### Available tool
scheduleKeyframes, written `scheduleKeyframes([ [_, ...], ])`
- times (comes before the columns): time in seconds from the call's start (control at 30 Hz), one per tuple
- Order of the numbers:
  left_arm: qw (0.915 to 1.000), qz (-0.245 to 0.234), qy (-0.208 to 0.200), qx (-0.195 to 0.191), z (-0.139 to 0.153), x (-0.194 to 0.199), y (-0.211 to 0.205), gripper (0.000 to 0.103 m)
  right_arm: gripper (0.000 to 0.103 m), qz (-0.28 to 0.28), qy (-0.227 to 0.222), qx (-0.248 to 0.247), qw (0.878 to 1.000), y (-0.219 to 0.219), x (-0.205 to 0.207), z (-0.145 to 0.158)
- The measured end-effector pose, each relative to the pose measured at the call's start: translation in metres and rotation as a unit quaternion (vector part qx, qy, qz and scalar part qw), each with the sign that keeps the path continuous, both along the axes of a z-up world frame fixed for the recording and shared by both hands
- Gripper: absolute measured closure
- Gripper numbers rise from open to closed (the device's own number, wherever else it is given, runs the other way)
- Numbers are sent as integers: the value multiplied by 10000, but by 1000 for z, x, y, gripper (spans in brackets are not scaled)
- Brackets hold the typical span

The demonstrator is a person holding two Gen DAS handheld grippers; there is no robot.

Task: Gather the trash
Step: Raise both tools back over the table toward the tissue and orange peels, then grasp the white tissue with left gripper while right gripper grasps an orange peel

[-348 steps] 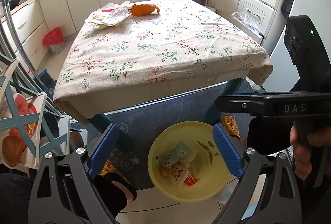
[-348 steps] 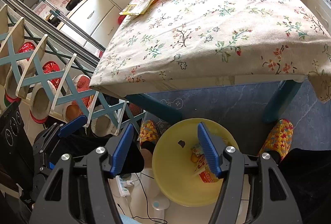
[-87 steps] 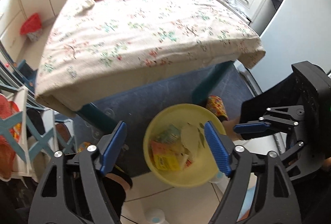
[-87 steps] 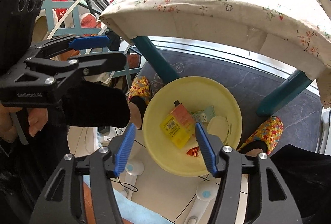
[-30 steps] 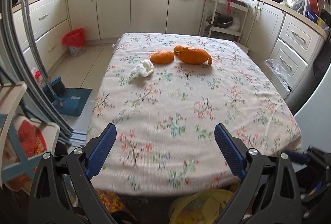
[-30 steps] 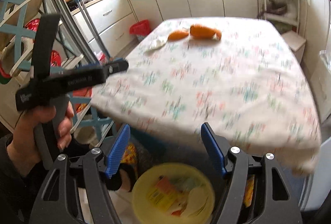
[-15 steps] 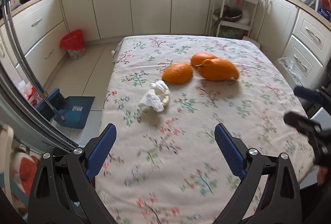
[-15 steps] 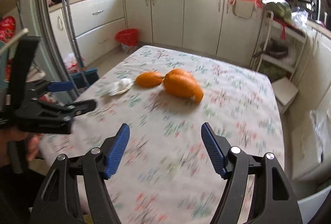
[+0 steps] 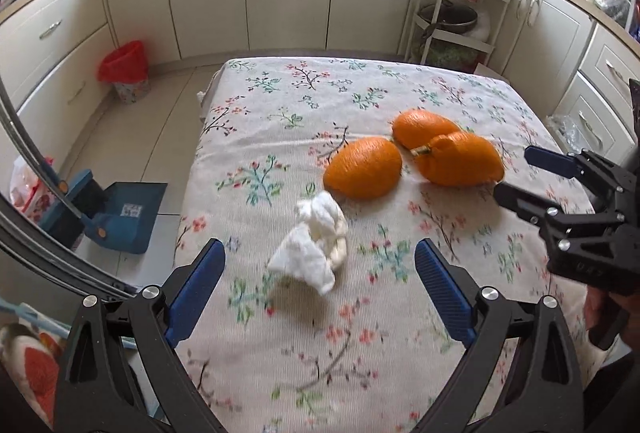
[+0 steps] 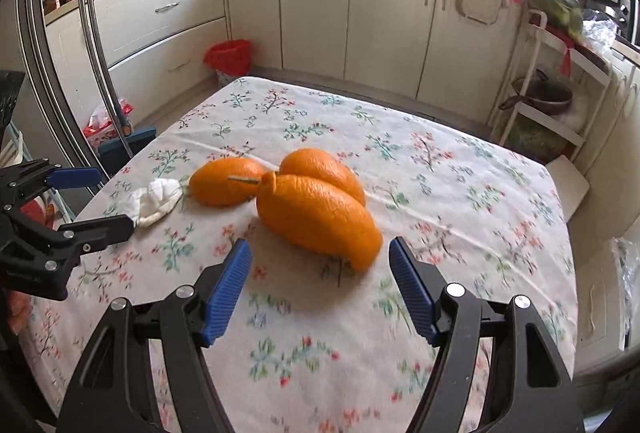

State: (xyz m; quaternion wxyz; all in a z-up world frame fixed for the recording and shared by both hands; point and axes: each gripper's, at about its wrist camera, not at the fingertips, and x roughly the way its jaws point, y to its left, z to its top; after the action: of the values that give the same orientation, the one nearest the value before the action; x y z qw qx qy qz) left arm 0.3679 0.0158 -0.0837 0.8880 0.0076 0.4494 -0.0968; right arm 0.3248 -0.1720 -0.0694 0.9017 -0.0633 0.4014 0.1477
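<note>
Left gripper [image 9: 320, 285] spread, empty, above crumpled tissue [image 9: 314, 249] near the tablecloth's [image 9: 360, 373] left edge; we judge it light, soft, best pinched across its bulk.

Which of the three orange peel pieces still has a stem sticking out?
The large piece nearest the right gripper: a thin stem pokes from its end. The two other pieces show none.

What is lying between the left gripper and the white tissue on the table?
Nothing: in the left wrist view only bare flowered tablecloth lies between the open left gripper and the tissue, which sits just ahead of its fingertips.
</note>
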Motion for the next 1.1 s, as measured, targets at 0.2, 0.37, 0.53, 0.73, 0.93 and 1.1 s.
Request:
scheduleKeyframes([
  [0.2, 9998, 23, 216, -7, -13, 21, -3, 11, 34, 181, -5, -37, 9998, 14, 17, -5],
  [0.37, 9995, 10, 313, -27, -22, 26, 0, 12, 34, 301, 37, -197, 9993, 18, 26, -17],
  [0.53, 9994, 38, 350, -47, -26, 28, 0, 12, 60, 417, 278, -28, 9987, 11, 26, -14],
  [0.73, 9994, -19, 338, -7, -26, 27, -4, 12, 77, 623, 402, 129, 9972, 12, 21, -6],
  [0.93, 9994, -56, 350, -9, -27, 28, -6, 12, 78, 656, 454, 292, 9964, 10, 22, -4],
  [1.1, 9991, -238, 363, -8, -28, 27, -13, 18, 78, 696, 457, 369, 9958, 10, 20, -1],
])
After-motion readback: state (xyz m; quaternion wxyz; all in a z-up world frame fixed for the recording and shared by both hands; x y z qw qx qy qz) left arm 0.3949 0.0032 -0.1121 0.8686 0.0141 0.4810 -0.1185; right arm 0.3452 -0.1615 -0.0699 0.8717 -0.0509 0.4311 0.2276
